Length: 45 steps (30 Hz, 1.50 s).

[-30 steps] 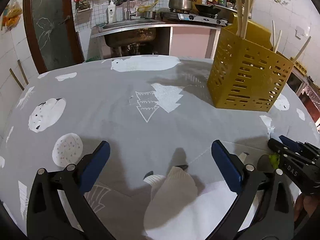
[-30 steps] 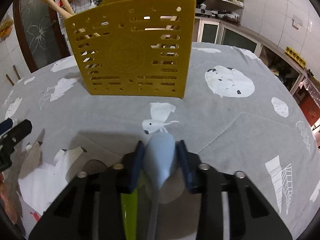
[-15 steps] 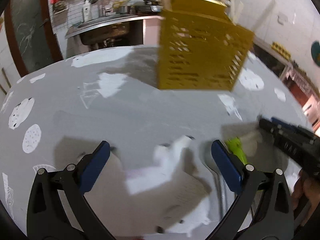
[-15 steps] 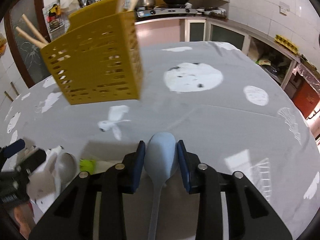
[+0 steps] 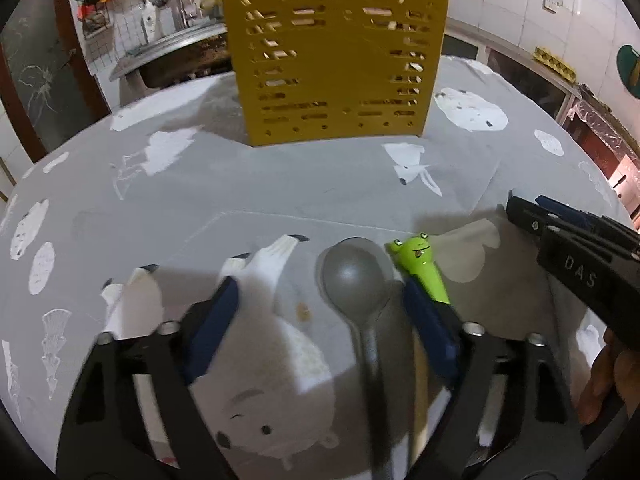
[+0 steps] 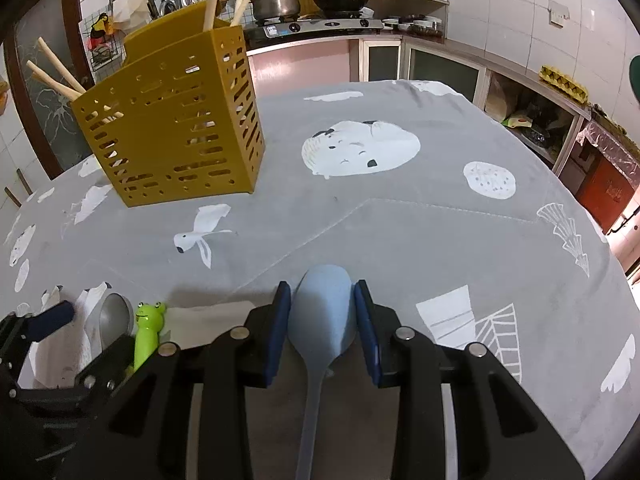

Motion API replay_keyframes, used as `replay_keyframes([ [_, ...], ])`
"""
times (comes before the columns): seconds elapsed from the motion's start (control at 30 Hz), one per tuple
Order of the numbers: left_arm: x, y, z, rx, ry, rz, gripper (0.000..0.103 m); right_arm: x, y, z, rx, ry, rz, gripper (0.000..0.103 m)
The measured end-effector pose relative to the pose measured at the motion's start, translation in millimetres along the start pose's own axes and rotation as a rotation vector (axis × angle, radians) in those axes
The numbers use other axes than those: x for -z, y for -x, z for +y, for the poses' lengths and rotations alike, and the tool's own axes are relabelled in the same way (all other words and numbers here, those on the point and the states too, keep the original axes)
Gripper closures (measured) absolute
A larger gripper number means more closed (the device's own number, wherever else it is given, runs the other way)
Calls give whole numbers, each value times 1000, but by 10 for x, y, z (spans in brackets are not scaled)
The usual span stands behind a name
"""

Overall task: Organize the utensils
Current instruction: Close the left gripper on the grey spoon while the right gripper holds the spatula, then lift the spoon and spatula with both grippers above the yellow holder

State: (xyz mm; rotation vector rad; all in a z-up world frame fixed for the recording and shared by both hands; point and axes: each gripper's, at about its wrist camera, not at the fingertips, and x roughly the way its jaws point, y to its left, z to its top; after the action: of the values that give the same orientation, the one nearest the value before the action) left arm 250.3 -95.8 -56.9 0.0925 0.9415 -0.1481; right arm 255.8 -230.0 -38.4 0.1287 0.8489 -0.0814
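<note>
The grey spoon's (image 5: 354, 276) handle is running under the left gripper (image 5: 320, 304), out of sight. The yellow holder's (image 5: 336, 64) top is getting cut off by the frame edge.

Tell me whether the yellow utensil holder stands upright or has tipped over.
Upright: the yellow utensil holder rests base-down on the tablecloth.

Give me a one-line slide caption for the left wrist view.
Left hand-held gripper, jaws closing, straddles the grey spoon beside a green frog-topped utensil, before the yellow holder.
</note>
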Motion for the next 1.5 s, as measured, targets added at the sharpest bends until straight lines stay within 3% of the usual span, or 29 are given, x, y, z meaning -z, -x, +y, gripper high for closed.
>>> replay_keyframes([
  [0.13,-43,-49,-36,-17,13,10,33,5,12,-5,-2,-4,-3,70],
  [0.2,-86,-60,-56,-17,24,23,42,0,11,-8,-2,-8,-5,70],
  [0.27,-135,-70,-72,-9,31,35,58,-8,6,-1,-4,-10,-4,70],
  [0.37,-206,-92,-63,-3,41,52,68,-3,19,2,-8,-10,-4,70],
  [0.63,-274,-58,73,33,72,44,68,-24,146,23,-36,-18,-32,70],
  [1.07,-509,415,347,-32,54,-199,68,-187,276,108,-67,-4,-123,70],
  [1.5,-662,646,481,-39,31,-408,68,-378,559,230,-99,62,-393,70],
])
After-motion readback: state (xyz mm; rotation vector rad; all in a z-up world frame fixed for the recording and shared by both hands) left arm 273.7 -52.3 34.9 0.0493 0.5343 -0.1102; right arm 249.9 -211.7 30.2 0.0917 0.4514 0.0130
